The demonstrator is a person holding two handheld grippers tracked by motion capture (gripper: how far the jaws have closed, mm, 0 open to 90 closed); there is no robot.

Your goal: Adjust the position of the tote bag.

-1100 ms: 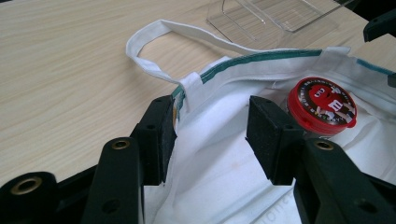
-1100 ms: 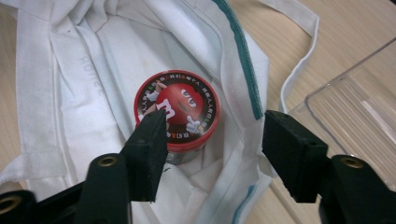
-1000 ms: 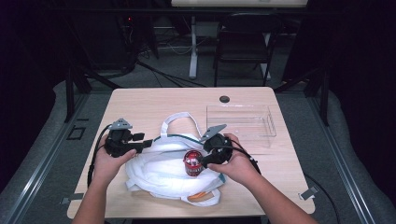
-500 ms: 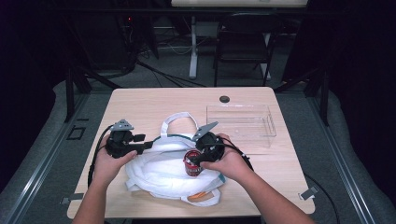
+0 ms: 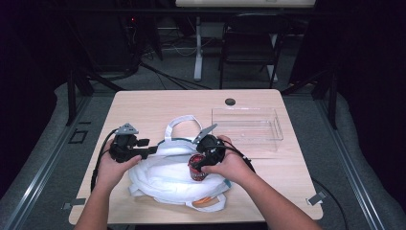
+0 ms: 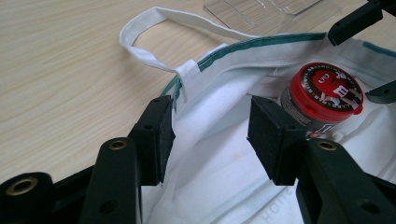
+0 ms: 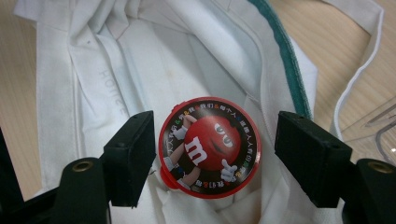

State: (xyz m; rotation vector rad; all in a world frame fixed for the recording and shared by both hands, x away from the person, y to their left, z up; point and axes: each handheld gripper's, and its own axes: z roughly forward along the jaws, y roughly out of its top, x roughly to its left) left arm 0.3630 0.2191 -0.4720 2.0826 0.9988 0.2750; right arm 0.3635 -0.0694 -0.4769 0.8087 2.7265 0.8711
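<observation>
A white tote bag [image 5: 163, 175] with green trim lies open on the wooden table [image 5: 143, 110]. Inside its mouth stands a small jar with a red candy-character lid [image 5: 196, 167] [image 6: 322, 91] [image 7: 209, 147]. My right gripper [image 5: 197, 164] [image 7: 215, 149] straddles the jar from above; its jaws have just been opening, and the pads [image 7: 130, 156] stand clear of the lid on both sides. My left gripper [image 5: 154, 149] [image 6: 210, 126] is open at the bag's rim, with white bag fabric [image 6: 210, 154] [image 7: 116, 70] lying between its pads.
A clear plastic tray [image 5: 246, 125] sits on the table behind and to the right of the bag. A small black round disc [image 5: 230, 101] lies near the far edge. Something orange [image 5: 203, 200] shows at the bag's near edge.
My right gripper has shifted left over the jar and its jaws stand wider. The jar stays in the bag's mouth. The left hand has not moved.
</observation>
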